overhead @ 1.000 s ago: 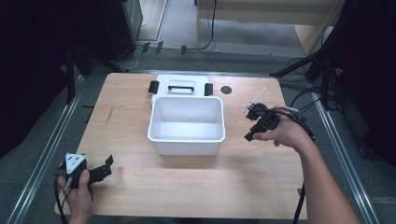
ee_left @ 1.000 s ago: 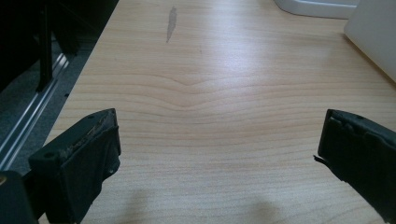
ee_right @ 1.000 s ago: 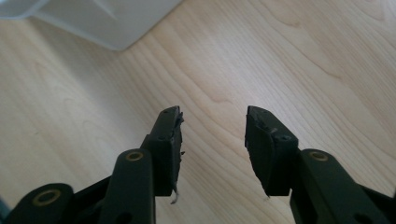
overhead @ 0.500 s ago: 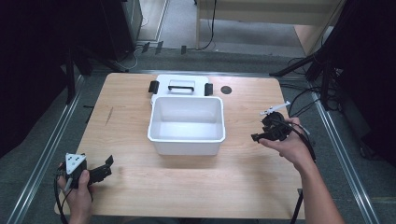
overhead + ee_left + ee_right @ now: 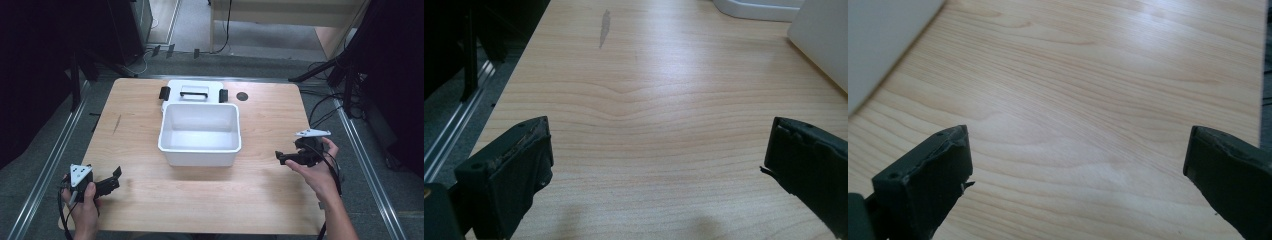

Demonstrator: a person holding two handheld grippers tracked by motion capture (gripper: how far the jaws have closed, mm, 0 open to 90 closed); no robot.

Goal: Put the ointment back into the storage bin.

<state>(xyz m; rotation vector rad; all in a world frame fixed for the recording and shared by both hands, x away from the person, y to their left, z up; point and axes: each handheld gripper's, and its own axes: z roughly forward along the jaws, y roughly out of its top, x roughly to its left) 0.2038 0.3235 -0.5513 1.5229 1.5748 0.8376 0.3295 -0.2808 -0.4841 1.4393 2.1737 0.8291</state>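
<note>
Between my right claw's [image 5: 1078, 165] two black jaws I see nothing but bare light-wood tabletop [image 5: 1098, 90]; they stand spread wide and have just been opening, with no object in the gap. From above, that right claw [image 5: 282, 157] sits low near the table's right edge, its jaws pointing left toward the white rectangular plastic bin [image 5: 200, 132]. The bin lies just beyond the jaw tips to the left, apart from them, and a pale corner of it [image 5: 878, 45] shows at the upper left of the right gripper view. Its long axis runs across the table, so the right claw faces one of its short end walls.

My left claw [image 5: 116, 176] rests at the near left corner of the table, jaws likewise spread and empty, as the left gripper view [image 5: 656, 165] confirms. The bin is ahead of it and to the right, farther off than from the right claw; only the bin's wall [image 5: 824, 45] edges in at the upper right.

Farthest out, behind the bin and touching its far wall, lies a flat white plastic lid with a handle and black side clips [image 5: 192, 92].

I judge the right hand is the nearer one for any grasp of the bin's rim, and the reach would be a short leftward one.
</note>
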